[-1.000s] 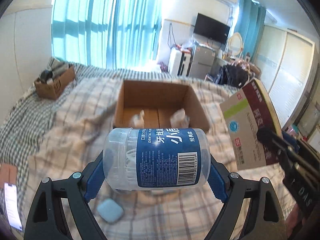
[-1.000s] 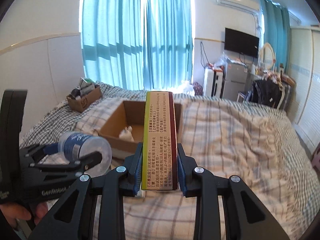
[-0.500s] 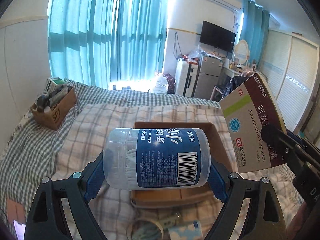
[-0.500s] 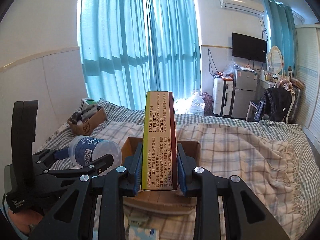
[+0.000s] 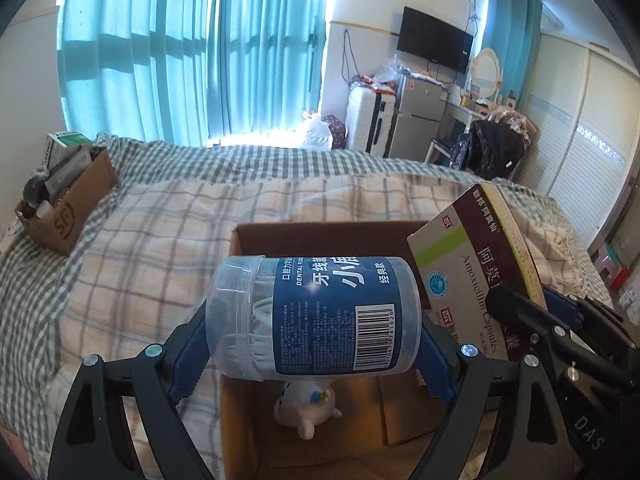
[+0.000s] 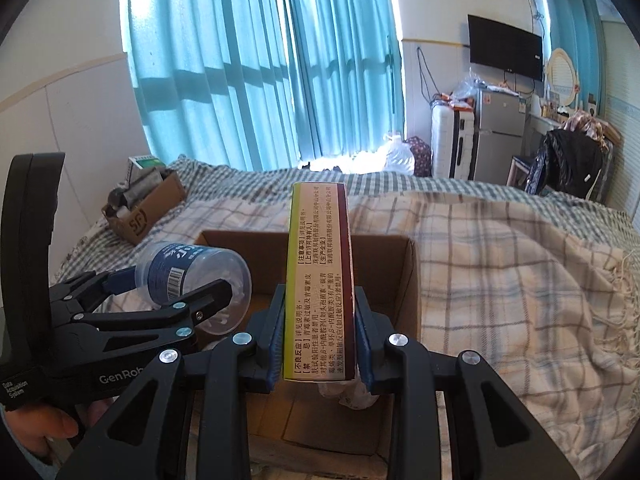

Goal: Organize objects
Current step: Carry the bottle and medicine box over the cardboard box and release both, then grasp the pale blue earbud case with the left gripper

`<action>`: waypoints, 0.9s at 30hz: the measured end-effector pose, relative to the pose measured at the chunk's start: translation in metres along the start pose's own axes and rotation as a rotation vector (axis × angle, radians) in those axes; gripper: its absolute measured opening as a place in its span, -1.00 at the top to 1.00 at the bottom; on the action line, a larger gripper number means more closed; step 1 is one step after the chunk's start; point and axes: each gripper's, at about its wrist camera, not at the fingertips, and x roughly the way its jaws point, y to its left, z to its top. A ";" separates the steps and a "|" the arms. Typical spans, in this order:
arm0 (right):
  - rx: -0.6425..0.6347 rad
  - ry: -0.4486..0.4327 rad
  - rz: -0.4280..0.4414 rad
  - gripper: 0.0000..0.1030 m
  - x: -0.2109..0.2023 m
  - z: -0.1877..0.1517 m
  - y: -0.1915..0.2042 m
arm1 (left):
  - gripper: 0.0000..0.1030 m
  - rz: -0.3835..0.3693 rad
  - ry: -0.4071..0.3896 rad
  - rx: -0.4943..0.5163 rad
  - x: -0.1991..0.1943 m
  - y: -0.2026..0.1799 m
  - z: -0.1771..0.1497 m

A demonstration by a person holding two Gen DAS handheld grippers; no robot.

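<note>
My left gripper (image 5: 312, 352) is shut on a clear dental floss jar (image 5: 312, 316) with a blue label, held sideways above an open cardboard box (image 5: 320, 232) on the bed. A small white plush toy (image 5: 306, 408) lies inside the box. My right gripper (image 6: 318, 336) is shut on a maroon and yellow medicine box (image 6: 320, 280), held on edge over the same cardboard box (image 6: 412, 280). The medicine box also shows at the right of the left wrist view (image 5: 468, 264). The jar and left gripper show at the left of the right wrist view (image 6: 188, 276).
A smaller cardboard box (image 5: 68, 208) full of items sits at the bed's far left corner. The bed carries a plaid blanket (image 6: 520, 272). Curtains, a suitcase, a fridge and a chair stand behind the bed.
Both grippers have moved forward with their loads and now hang over the open cardboard box. The box has come closer and lower in both views.
</note>
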 end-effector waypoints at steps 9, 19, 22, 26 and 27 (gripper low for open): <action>0.026 -0.008 -0.003 -0.26 -0.006 -0.013 -0.016 | -0.78 0.025 0.008 0.014 0.005 -0.012 -0.007; 0.004 -0.101 -0.082 -0.44 -0.114 0.001 -0.018 | -1.00 0.062 -0.067 -0.014 -0.084 -0.013 0.004; -0.011 -0.120 -0.116 -0.61 -0.148 -0.001 -0.012 | -1.00 0.075 -0.113 0.006 -0.119 -0.016 0.001; -0.017 -0.155 -0.123 -0.69 -0.190 -0.008 0.000 | -1.00 0.110 -0.150 0.005 -0.164 -0.016 -0.012; -0.015 -0.158 -0.114 -0.73 -0.199 -0.012 0.002 | -1.00 0.119 -0.151 0.003 -0.172 -0.015 -0.016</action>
